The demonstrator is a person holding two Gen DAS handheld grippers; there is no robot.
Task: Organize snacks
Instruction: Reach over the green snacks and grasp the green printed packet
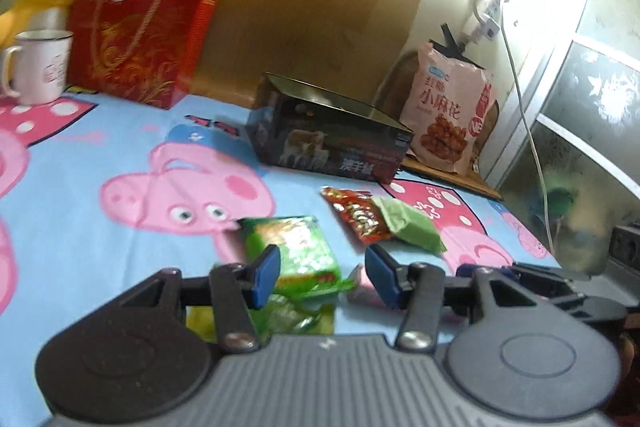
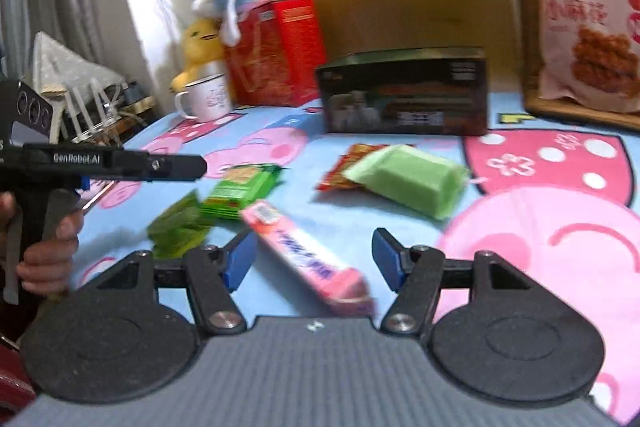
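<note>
Both grippers gape unclamped: left gripper point(image 1: 320, 277) marked "GenRobot.AI" over a green packet point(image 1: 294, 253), right gripper point(image 2: 314, 263) astride a pink packet point(image 2: 308, 255).

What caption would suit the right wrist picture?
Open right tongs straddle a pink snack bar on the cartoon cloth, green packets beyond.

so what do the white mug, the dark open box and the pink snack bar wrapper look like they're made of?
White mug: probably enamelled metal, given its thin dark rim and glossy coat. Dark open box: printed cardboard, with flat creased panels and a slight sheen. Pink snack bar wrapper: thin glossy plastic film with crimped ends; it lies between the right gripper and its open jaws.
</note>
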